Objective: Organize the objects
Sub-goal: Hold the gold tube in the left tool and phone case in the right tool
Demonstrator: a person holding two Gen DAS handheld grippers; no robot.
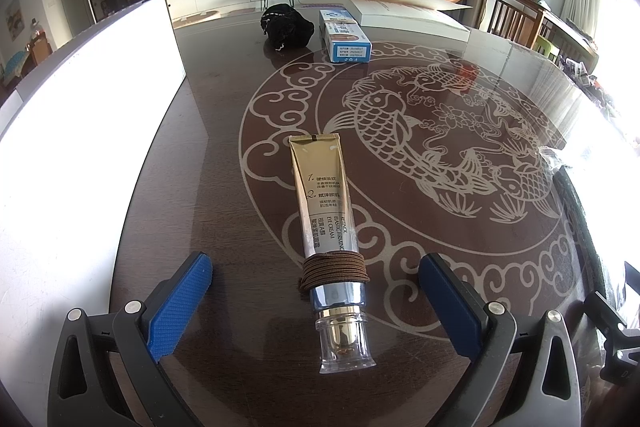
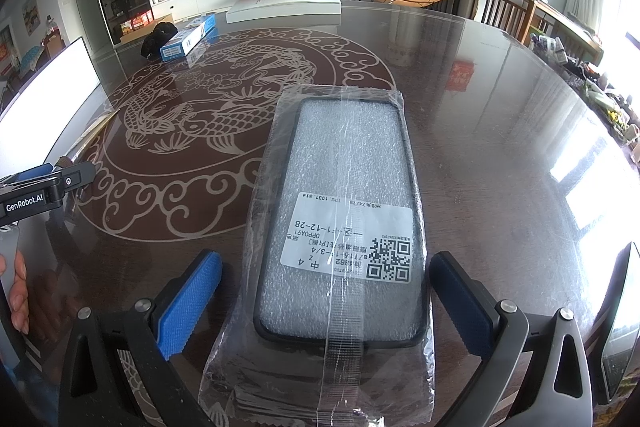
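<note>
dark brown glossy table [image 1: 224,131] bearing a pale cream motif of carp ringed by cloud scrolls. gold-to-silver tube [image 1: 324,203] with dark lettering, a clear cap and brown cord [image 1: 333,269] wound about it. black pouch [image 1: 287,27] and blue-and-white box [image 1: 345,37] toward the far edge. phone case [image 2: 340,219]: black rim, white foam fill, white label with black print, in clear wrap. left gripper [image 1: 316,297] and right gripper [image 2: 326,301]: blue textured pads on black frames.
</note>
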